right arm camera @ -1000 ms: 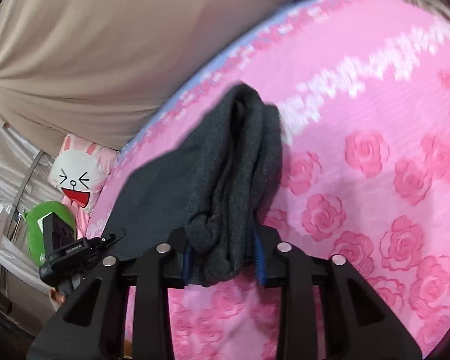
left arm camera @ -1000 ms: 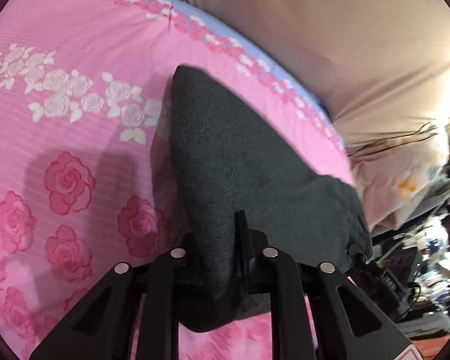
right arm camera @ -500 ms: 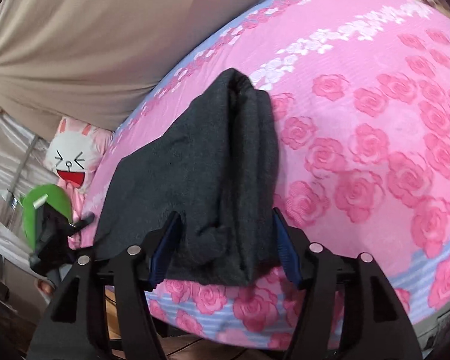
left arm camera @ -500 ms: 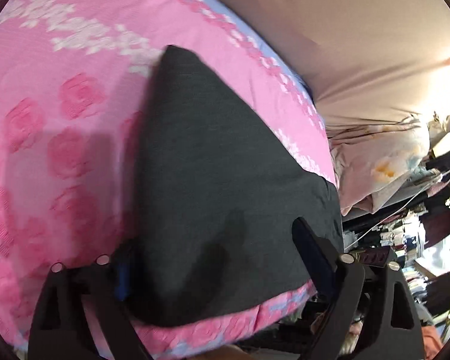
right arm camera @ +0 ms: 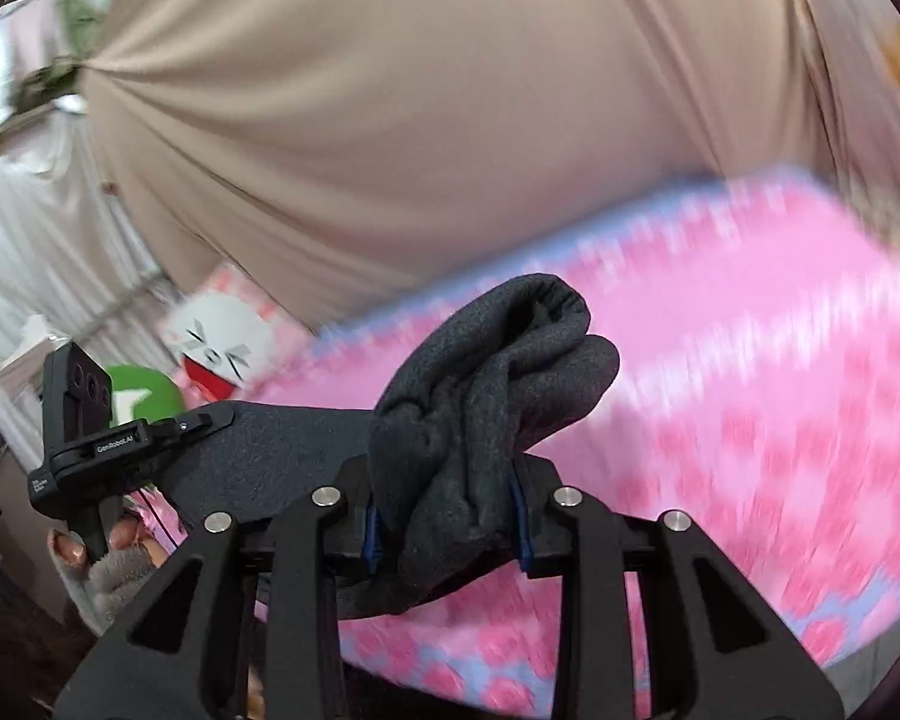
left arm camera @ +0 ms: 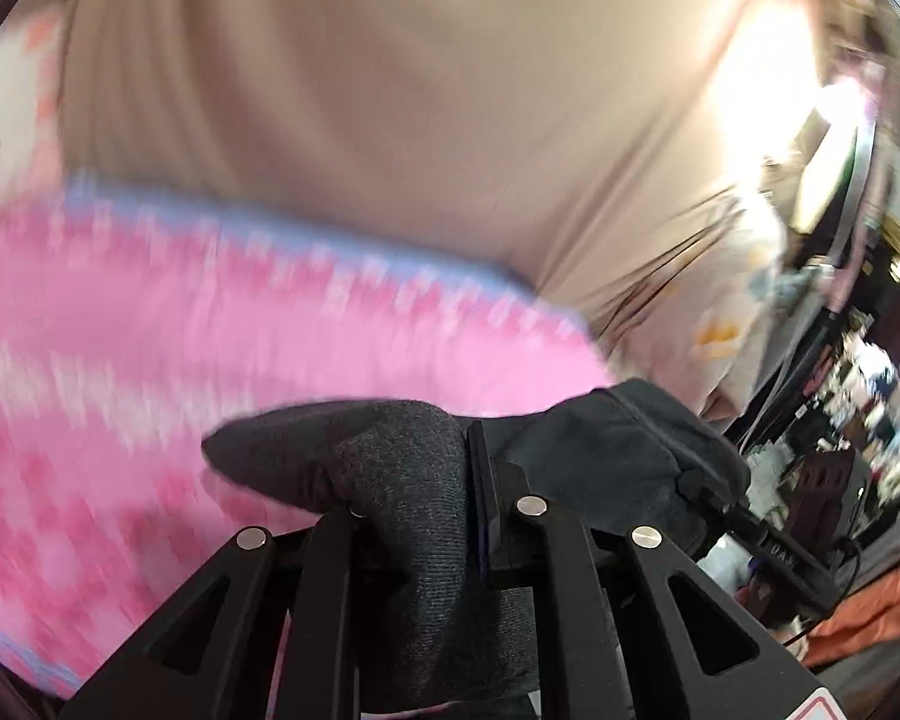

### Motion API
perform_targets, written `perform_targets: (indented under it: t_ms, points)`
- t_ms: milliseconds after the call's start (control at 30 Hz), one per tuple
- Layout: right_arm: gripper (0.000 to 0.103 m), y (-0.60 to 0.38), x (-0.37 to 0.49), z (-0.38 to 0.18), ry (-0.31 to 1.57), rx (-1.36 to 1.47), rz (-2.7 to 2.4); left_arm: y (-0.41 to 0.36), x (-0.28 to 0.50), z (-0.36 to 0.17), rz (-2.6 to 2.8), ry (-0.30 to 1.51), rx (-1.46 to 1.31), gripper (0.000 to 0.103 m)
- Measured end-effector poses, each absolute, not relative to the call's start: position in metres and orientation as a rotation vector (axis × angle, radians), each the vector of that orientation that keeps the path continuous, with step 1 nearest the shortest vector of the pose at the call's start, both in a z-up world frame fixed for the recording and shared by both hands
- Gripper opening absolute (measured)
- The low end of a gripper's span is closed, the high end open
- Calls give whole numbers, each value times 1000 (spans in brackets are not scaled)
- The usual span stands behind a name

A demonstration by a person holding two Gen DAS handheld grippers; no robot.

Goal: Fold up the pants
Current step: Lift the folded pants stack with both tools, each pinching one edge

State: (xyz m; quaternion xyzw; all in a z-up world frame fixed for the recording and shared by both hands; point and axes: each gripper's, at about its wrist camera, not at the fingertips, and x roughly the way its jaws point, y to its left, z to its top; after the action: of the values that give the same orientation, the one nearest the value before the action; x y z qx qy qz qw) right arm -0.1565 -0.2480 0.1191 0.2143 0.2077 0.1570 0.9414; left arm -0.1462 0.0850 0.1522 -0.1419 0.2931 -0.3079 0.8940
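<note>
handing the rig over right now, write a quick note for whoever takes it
Left tool: shut on a bunched edge of the dark grey knit pants.
Right tool: shut on another bunched part of the same pants.
Pants hang between both tools, lifted above the pink rose-print bedspread; both views are motion-blurred.
Done: both grasps are made.
Left: lay the pants down folded and release.

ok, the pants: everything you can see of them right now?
The pants are dark charcoal grey, in a thick, fleecy knit-looking fabric. Both grippers are shut on them: the right gripper pinches a bunched, rolled wad that bulges above its fingers, and the left gripper clamps another bunch, with a fold jutting left. Between them the cloth spans as a flat sheet. They are held above the pink rose-print bedsheet; whether any part touches it cannot be told.
</note>
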Motion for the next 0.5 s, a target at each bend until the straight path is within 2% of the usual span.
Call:
perform_targets:
  t_ms: [67, 267, 500]
  points:
    - [30, -249, -168, 160, 298, 395, 333, 87, -162, 194, -650, 483, -253, 9]
    - [30, -243, -187, 237, -3, 299, 355, 91, -194, 281, -651, 171, -180, 9]
    - [30, -242, -154, 287, -168, 221, 356, 83, -181, 335, -597, -23, -120, 9]
